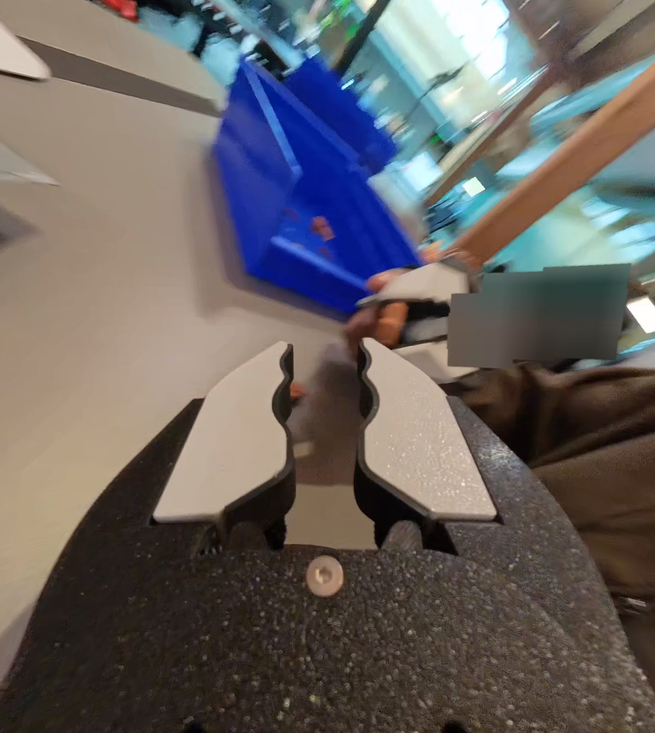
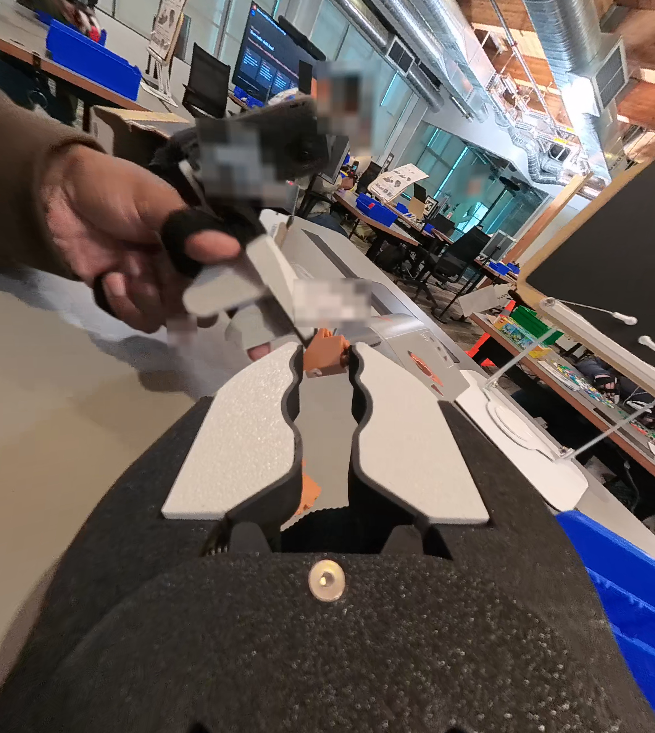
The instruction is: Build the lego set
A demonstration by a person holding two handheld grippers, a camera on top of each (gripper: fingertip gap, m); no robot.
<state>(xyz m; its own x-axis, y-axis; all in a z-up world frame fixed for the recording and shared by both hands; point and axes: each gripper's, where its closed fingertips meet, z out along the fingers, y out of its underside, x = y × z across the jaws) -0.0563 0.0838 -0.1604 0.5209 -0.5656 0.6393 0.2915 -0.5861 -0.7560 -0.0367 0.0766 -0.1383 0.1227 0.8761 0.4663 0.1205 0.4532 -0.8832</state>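
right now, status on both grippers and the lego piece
Left gripper open, empty, over the grey table. Right gripper shut on a brown lego piece at its tips. Blue bin ahead of left; nothing blocking.

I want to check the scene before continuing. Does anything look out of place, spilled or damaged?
Nothing looks spilled or broken. The right gripper holds a brown lego piece at its tips, somewhat tilted. The left gripper is open and empty. A few red pieces lie inside the blue bin. The left wrist view is blurred, so fine detail is unclear.

Small bricks [image 1: 322,232], apparently, lie in the bin [image 1: 262,166] on the table [image 1: 92,246].
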